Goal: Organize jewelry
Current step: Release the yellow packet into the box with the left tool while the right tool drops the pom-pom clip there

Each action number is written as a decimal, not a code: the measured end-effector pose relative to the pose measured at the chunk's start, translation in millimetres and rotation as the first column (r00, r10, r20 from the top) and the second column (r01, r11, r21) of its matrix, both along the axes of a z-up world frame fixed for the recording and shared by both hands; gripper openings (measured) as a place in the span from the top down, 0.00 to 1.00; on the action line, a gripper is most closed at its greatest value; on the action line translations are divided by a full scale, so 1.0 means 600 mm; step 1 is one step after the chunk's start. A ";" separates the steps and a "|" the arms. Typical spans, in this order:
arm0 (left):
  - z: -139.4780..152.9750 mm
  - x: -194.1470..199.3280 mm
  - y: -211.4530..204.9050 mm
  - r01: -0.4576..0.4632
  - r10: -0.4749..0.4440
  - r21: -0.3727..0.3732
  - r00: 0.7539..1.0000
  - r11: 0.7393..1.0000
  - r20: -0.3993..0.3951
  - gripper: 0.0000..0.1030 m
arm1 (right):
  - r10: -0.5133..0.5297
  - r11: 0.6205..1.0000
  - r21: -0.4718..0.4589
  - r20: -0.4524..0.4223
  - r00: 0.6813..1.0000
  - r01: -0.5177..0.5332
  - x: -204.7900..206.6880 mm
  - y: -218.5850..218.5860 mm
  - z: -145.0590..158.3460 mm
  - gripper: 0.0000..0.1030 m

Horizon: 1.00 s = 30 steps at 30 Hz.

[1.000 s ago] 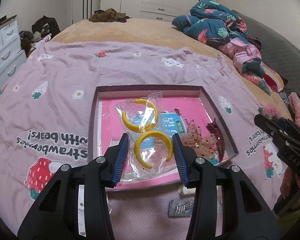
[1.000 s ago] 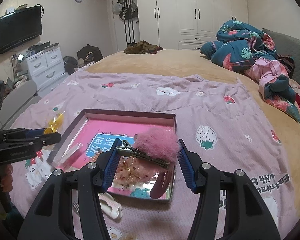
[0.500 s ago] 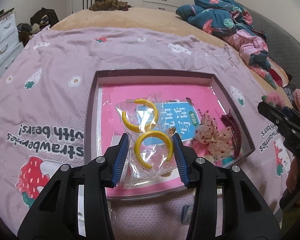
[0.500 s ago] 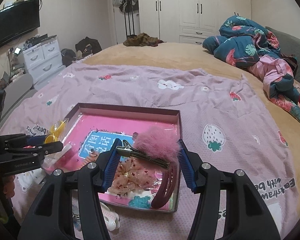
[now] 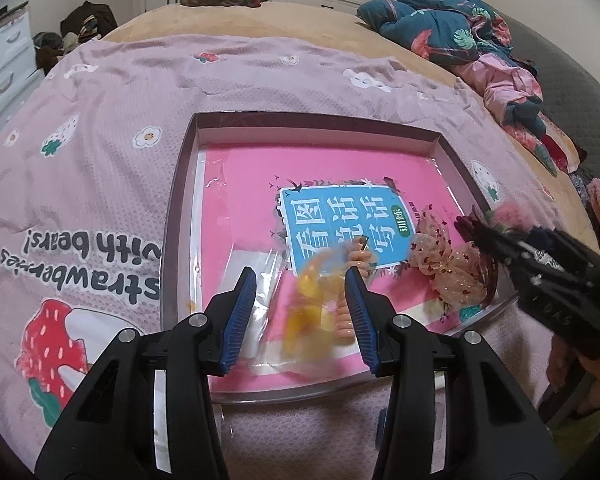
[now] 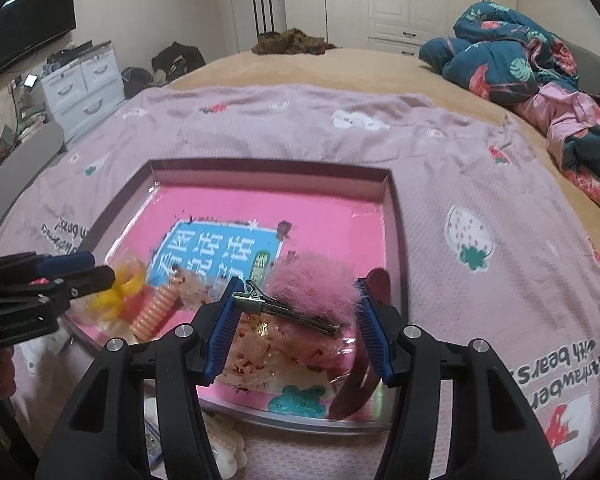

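Note:
A shallow box with a pink liner lies on the bed; it also shows in the right wrist view. My left gripper is open above the box's near edge, and a clear bag of yellow hoops, blurred, lies loose between its fingers; the bag shows in the right wrist view too. My right gripper is shut on a pink fluffy hair clip with a metal clasp, held over the box's near right corner. A glittery peach bow and a coiled peach hair tie lie in the box.
A dark red hair claw lies at the box's right edge. Small white items lie on the pink strawberry blanket just before the box. A heap of bedding is at the far right, white drawers at the left.
My left gripper opened and let go of the bag of yellow hoops, which dropped blurred into the box. Both grippers moved forward over the box. The right still holds the pink clip.

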<state>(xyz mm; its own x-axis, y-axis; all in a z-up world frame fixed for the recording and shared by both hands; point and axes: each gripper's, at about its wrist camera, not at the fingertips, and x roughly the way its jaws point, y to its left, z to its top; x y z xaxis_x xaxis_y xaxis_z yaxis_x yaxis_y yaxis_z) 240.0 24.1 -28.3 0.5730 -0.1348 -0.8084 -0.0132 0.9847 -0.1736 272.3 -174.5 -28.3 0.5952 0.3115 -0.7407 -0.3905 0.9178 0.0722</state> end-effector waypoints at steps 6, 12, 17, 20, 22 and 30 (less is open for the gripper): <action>0.013 -0.017 0.006 -0.013 0.013 -0.010 1.000 1.000 0.013 0.60 | 0.005 1.000 -0.004 -0.037 0.999 -0.005 -0.010 0.006 -0.018 0.45; 0.033 -0.039 0.010 -0.024 0.025 -0.017 0.999 1.000 0.035 0.58 | 0.001 1.000 0.010 -0.034 0.999 0.000 -0.024 -0.001 -0.011 0.40; 0.050 -0.056 0.011 -0.036 0.037 -0.020 0.998 0.999 0.055 0.55 | -0.013 1.000 0.027 0.003 1.000 0.013 -0.042 -0.019 0.017 0.34; 0.063 -0.070 0.012 -0.043 0.044 -0.024 0.996 0.999 0.071 0.52 | -0.024 0.999 0.042 0.031 0.999 0.023 -0.053 -0.032 0.038 0.30; 0.071 -0.076 0.015 -0.049 0.051 -0.026 0.995 0.998 0.082 0.49 | -0.036 0.998 0.052 0.054 0.998 0.033 -0.063 -0.043 0.054 0.27; 0.116 -0.105 0.028 -0.081 0.084 -0.033 0.986 0.996 0.142 0.32 | -0.060 0.995 0.084 0.121 0.991 0.050 -0.097 -0.076 0.106 0.21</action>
<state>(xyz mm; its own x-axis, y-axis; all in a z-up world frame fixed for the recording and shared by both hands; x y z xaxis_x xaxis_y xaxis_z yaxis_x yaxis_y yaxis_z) 176.9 40.9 41.5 0.6927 -0.1028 -0.7138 -0.0673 0.9763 -0.2059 213.8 -219.9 35.4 0.6986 0.3311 -0.6343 -0.3499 0.9314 0.1007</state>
